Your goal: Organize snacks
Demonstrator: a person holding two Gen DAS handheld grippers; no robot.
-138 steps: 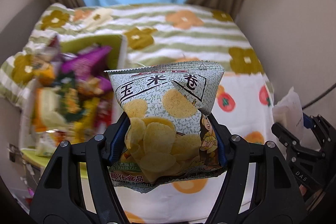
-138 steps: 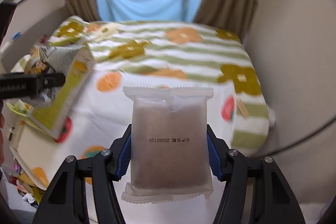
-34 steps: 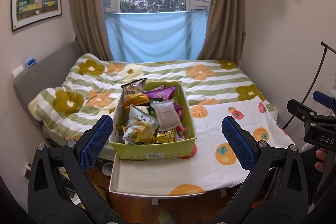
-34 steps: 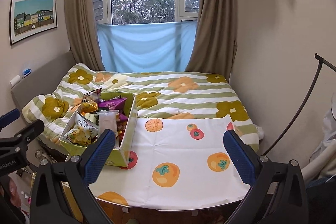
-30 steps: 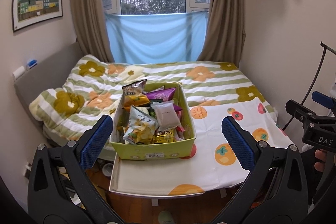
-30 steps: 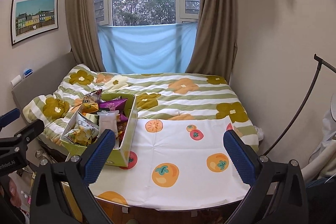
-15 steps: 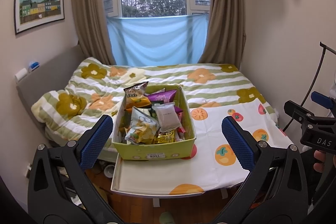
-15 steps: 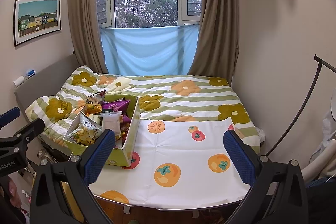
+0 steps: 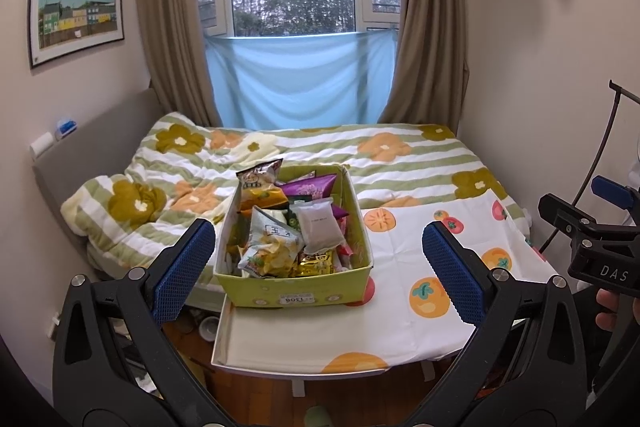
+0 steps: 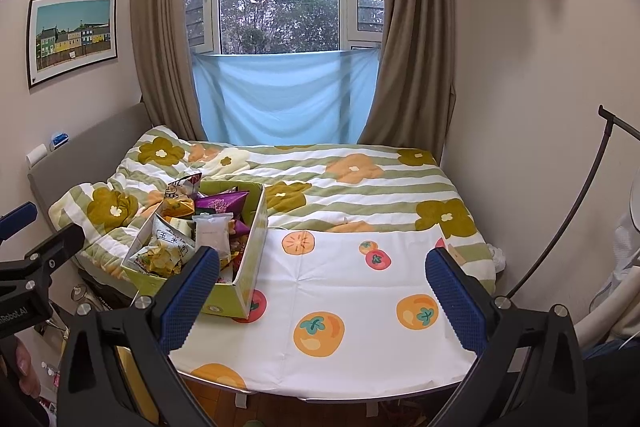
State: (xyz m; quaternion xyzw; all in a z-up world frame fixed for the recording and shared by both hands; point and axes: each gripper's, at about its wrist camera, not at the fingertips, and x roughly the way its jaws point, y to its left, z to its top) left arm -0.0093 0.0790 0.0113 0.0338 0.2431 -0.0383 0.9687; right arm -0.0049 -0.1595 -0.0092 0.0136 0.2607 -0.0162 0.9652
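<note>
The left gripper (image 9: 318, 263), black-framed with blue textured pads, stands with its fingers spread wide and nothing between them; the yellow-green cardboard box (image 9: 296, 291) packed with snack packets sits ahead in the gap between the fingers, on the near left part of a white cloth printed with orange persimmons (image 9: 404, 259). The right gripper (image 10: 322, 277), of the same build, is likewise spread wide and empty, with the box ahead of and just beyond its left finger. Inside the box a pale green chip bag (image 9: 272, 247) lies beside a white translucent sachet (image 9: 320, 225).
</note>
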